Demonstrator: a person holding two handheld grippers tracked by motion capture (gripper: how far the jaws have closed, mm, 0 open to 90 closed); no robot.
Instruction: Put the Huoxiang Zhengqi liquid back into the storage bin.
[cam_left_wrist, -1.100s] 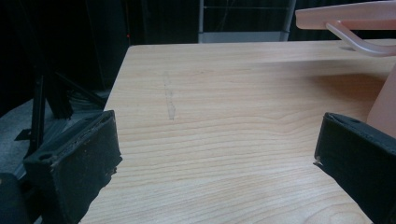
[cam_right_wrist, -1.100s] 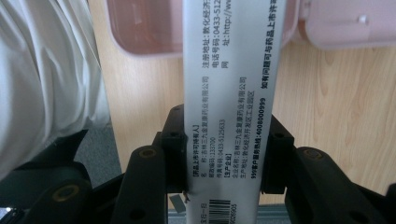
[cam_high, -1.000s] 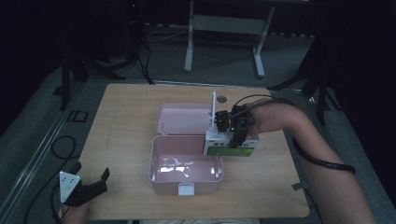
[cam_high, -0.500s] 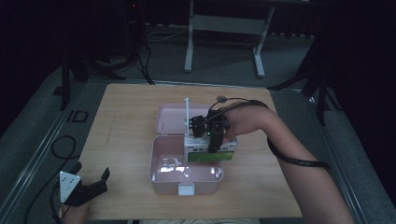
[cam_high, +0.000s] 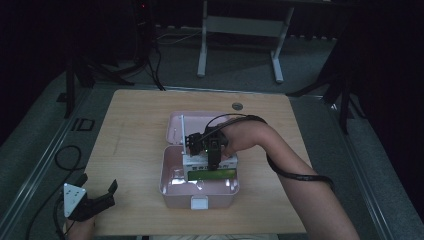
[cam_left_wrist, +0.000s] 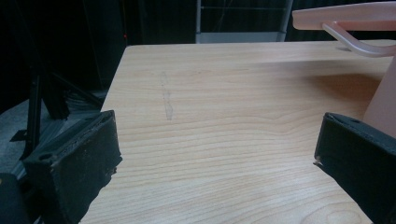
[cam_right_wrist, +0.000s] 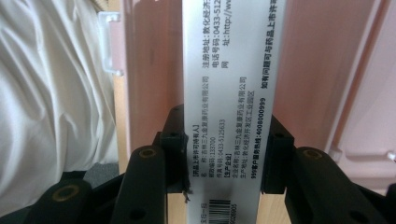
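Note:
An open pink box (cam_high: 168, 186) sits mid-table, its lid (cam_high: 176, 121) laid back behind the base. My right gripper (cam_high: 208, 151) is shut on a white medicine carton with a green strip (cam_high: 211, 174), held low over the base. In the right gripper view the pads clamp both sides of the printed carton (cam_right_wrist: 224, 84), with the right gripper (cam_right_wrist: 224, 158) pointing down at the pink box (cam_right_wrist: 317, 70). My left gripper (cam_high: 98, 182) rests at the table's front left corner, open with nothing between its jaws. In its own view the left gripper (cam_left_wrist: 215, 158) faces bare wood, with the pink box (cam_left_wrist: 380, 98) at the right.
The wooden table (cam_high: 130, 140) has free room left of the pink box. A white latch (cam_high: 199, 202) sits on the box's front wall. A small round fitting (cam_high: 237, 106) lies near the far edge. White cloth (cam_right_wrist: 51, 84) shows beyond the box's latch side.
My right gripper has carried the carton leftwards and down, from beside the pink box's right edge to over its base. The left gripper has stayed put.

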